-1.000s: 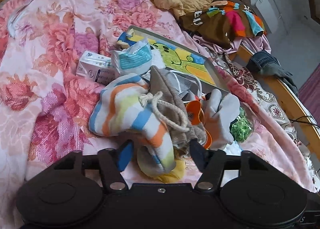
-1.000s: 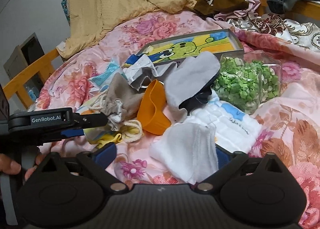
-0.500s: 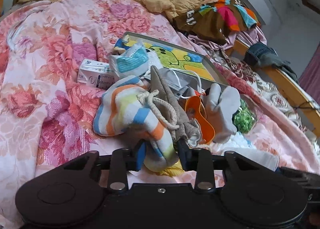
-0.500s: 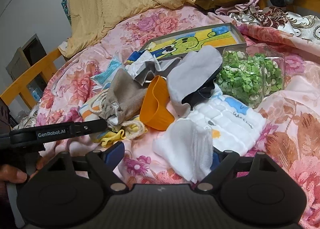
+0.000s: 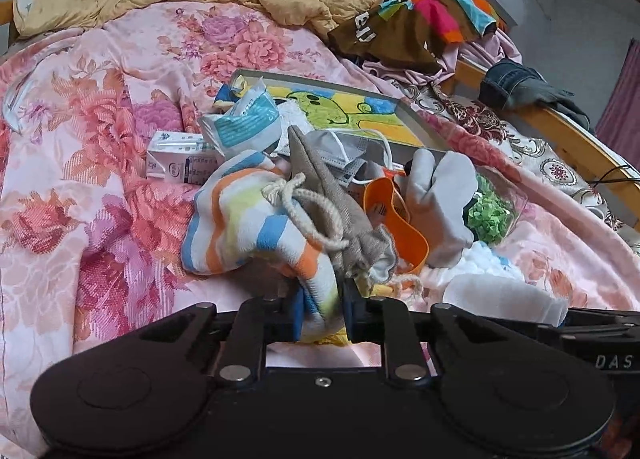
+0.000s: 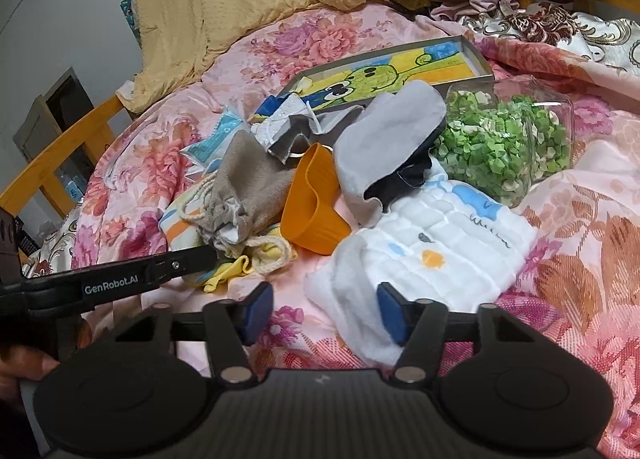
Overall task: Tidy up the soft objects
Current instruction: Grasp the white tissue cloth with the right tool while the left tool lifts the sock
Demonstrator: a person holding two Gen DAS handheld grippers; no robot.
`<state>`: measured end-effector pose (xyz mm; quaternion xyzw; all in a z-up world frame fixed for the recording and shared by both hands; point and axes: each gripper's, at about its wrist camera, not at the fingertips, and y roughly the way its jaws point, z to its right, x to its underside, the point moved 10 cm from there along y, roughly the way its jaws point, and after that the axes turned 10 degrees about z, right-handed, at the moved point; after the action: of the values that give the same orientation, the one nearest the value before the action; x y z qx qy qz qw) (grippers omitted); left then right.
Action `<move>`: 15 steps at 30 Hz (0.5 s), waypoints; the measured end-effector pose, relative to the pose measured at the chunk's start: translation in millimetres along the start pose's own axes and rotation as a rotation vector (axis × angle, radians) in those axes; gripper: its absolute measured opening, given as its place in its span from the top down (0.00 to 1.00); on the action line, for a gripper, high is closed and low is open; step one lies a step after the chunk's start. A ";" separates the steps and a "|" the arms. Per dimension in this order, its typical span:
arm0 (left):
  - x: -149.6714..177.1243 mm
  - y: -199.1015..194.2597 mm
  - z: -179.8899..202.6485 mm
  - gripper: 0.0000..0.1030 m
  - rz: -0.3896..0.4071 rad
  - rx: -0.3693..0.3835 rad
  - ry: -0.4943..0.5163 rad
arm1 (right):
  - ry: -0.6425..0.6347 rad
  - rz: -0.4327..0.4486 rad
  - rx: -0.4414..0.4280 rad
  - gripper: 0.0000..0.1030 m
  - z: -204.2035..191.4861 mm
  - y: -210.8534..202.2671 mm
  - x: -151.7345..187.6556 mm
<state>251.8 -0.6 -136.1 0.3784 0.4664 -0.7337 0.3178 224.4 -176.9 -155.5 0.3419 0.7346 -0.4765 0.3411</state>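
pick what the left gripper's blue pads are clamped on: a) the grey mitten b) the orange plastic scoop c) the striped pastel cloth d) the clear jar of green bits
c: in the left wrist view the left gripper has its pads pressed against both sides of the striped pastel cloth.

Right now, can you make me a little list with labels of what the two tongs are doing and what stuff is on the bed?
Place: bed with a pink flowery blanket
Left tongs: shut on the striped towel
Right tongs: open, around the corner of the white cloth
On the towel: tan drawstring bag
Middle of pile: orange cup, grey mitten
Behind: cartoon picture box
Beside mitten: clear box of green bits
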 end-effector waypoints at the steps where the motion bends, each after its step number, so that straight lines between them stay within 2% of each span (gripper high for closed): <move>1: 0.7 -0.2 -0.4 0.80 -0.004 -0.001 -0.002 | 0.003 0.002 0.003 0.50 1.0 -0.2 -0.2; 3: 1.8 -0.4 -0.4 0.85 -0.009 -0.003 -0.005 | 0.016 0.014 0.008 0.68 3.5 -1.4 -1.8; 5: 1.7 -0.8 -1.9 0.90 -0.009 -0.015 -0.011 | 0.026 0.019 0.013 0.76 5.6 -1.6 -2.9; 8: 1.0 -2.4 -4.4 0.92 -0.006 -0.030 -0.034 | 0.026 0.029 0.011 0.88 5.9 -2.2 -3.9; 15: 2.5 -10.0 6.3 0.93 0.000 -0.060 -0.035 | -0.004 0.056 -0.023 0.92 -3.9 -7.2 -6.9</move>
<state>240.7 -3.1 -132.0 0.3557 0.4824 -0.7260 0.3373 221.4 -176.8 -145.2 0.3573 0.7294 -0.4592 0.3598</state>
